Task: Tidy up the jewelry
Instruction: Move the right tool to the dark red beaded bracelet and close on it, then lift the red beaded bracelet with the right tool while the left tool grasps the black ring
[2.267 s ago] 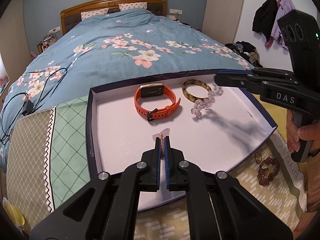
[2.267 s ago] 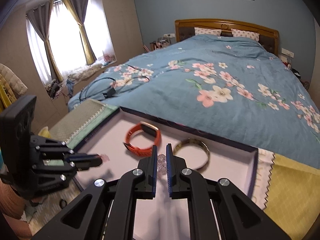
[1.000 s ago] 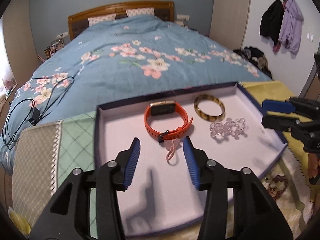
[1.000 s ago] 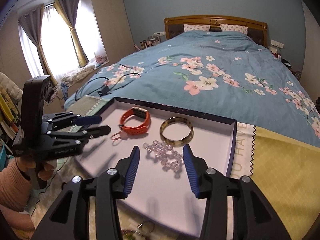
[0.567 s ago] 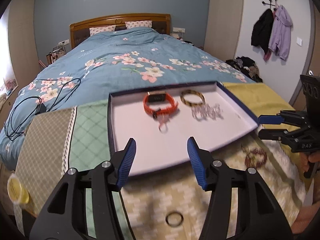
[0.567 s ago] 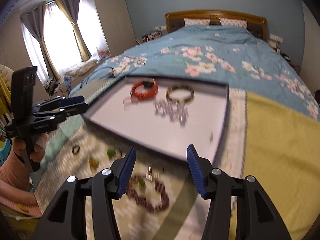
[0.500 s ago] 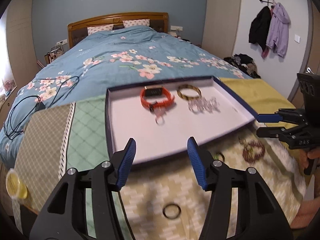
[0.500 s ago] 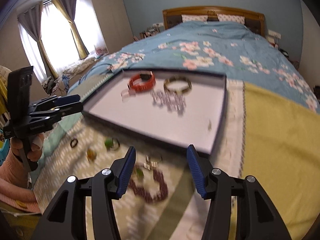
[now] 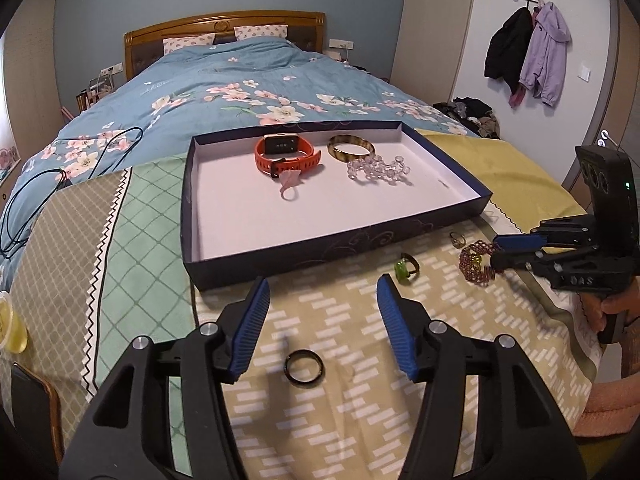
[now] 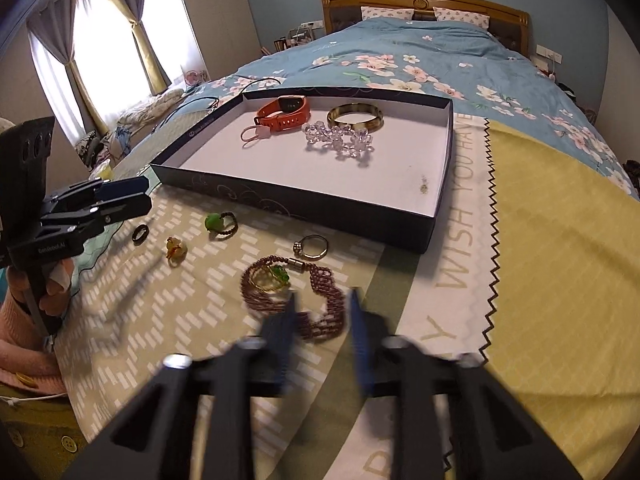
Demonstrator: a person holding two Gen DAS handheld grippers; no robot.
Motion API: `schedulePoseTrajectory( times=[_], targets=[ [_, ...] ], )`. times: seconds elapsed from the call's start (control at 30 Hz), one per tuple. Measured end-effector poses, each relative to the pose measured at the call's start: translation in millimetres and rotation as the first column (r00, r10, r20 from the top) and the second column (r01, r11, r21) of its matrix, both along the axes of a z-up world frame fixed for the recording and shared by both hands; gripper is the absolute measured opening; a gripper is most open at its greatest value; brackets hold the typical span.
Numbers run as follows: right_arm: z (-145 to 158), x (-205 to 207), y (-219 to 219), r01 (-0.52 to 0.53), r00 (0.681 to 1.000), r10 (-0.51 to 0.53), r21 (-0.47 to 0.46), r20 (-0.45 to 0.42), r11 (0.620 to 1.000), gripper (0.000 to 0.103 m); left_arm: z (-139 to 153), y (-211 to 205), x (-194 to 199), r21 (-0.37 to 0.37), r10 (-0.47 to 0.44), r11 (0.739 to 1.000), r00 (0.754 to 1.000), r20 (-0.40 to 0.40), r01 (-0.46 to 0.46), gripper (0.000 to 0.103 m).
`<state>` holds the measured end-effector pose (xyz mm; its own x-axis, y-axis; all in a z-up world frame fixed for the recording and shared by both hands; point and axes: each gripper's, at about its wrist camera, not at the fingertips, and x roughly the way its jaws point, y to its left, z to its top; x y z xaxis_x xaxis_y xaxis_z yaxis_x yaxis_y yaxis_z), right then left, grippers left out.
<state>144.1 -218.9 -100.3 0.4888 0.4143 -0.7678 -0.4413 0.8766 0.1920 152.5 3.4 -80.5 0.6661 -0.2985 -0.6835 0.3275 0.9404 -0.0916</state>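
A dark blue tray (image 9: 336, 246) holds an orange watch (image 9: 286, 154), a tortoiseshell bangle (image 9: 351, 148), a crystal bracelet (image 9: 378, 169) and a small pink bracelet (image 9: 289, 186). On the patterned cloth in front lie a black ring (image 9: 303, 366), a green ring (image 9: 406, 270) and a purple bead bracelet (image 10: 298, 292). My left gripper (image 9: 322, 292) is open above the black ring and holds nothing. My right gripper (image 10: 322, 300) is blurred, its jaws closing with the purple bracelet's strands between them; the pads do not visibly press on it.
A yellow ring (image 10: 176, 248) and a silver ring (image 10: 314, 246) lie loose on the cloth. A phone (image 9: 32, 408) and a yellow cup (image 9: 10, 328) sit at the left edge. A black cable (image 9: 24, 200) runs over the bed behind the tray.
Both grippers let go of the pink and crystal bracelets in the tray, opened and drew back over the cloth. The right jaws have now narrowed around the purple bracelet.
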Motion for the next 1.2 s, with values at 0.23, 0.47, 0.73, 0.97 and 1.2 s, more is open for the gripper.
schedulePoseTrajectory(
  times=[0.23,0.47,0.73,0.97,1.2],
  targets=[
    [9.4,-2.2,4.6,-0.002,0.999,0.001,0.016,0.04,1.0,0.002,-1.5,-7.9,-8.3,0.006,-0.033,0.999,0.999,-0.001,0.033,0.055],
    [33.6,-5.0,13.7,-0.028,0.993,0.022,0.046,0.116,0.999,0.001,-2.3,-20.6,-13.4,0.018,-0.087,0.996,0.996,-0.001,0.087,0.055],
    [51.1,-10.3,29.4,-0.081,0.983,0.069,0.066,0.168,0.995,0.0,-7.5,-33.0,-14.4,0.029,-0.132,0.991,0.991,-0.021,0.133,0.053],
    [56.4,-14.3,30.1,-0.088,0.981,0.072,0.083,0.179,0.993,0.0,-10.6,-37.5,-12.7,0.031,-0.139,0.99,0.99,-0.036,0.14,0.051],
    [30.2,-17.2,32.8,-0.081,0.991,0.08,0.005,0.103,0.997,0.033,-10.9,-28.2,-10.5,0.011,-0.108,0.994,0.993,-0.042,0.109,0.051]
  ],
)
